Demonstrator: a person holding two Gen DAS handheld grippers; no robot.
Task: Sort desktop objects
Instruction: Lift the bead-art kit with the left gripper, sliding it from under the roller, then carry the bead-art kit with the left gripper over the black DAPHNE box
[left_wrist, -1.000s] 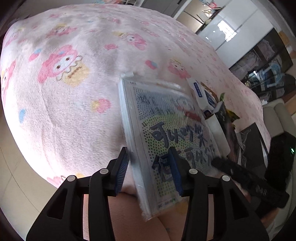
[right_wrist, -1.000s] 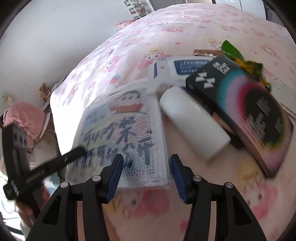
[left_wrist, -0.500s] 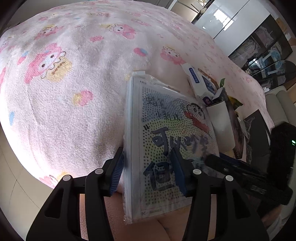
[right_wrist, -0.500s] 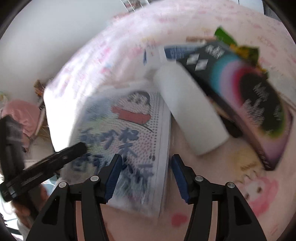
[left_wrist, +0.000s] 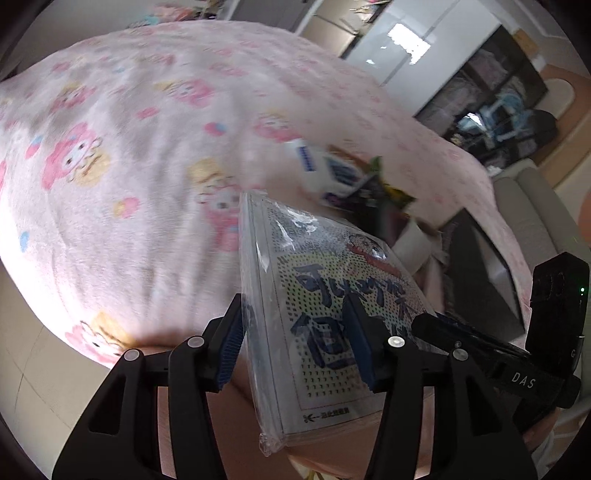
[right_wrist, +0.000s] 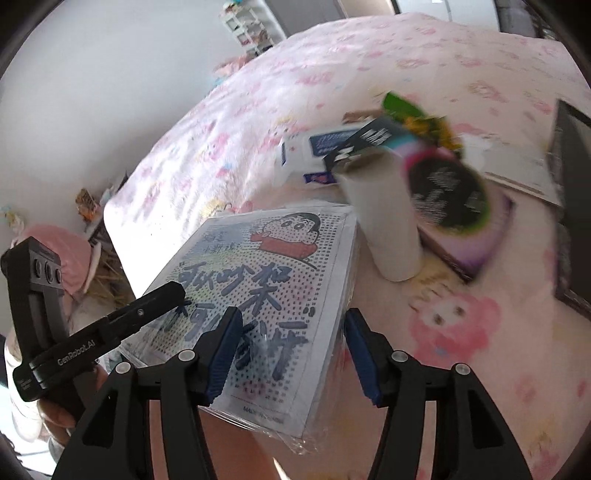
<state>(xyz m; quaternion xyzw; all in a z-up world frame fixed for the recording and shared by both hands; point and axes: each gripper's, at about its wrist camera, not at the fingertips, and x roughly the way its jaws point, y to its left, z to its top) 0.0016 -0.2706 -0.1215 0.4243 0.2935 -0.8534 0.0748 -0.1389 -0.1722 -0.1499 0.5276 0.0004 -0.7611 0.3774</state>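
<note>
A pink cartoon-print blanket (left_wrist: 122, 155) is covering the surface, with a wrapped booklet (left_wrist: 317, 306) lying tilted at its near edge. The left hand-held gripper (left_wrist: 295, 343) is straddling the booklet's near end, its blue pads (left_wrist: 231, 339) standing apart on either side, and whether they are pressing it cannot be told. The right hand-held gripper (right_wrist: 291, 354) is hovering with fingers spread over the same booklet (right_wrist: 266, 295), while a white tube (right_wrist: 388, 225), a black box (right_wrist: 436, 184) and a wipes pack (right_wrist: 314, 155) are lying just beyond it.
</note>
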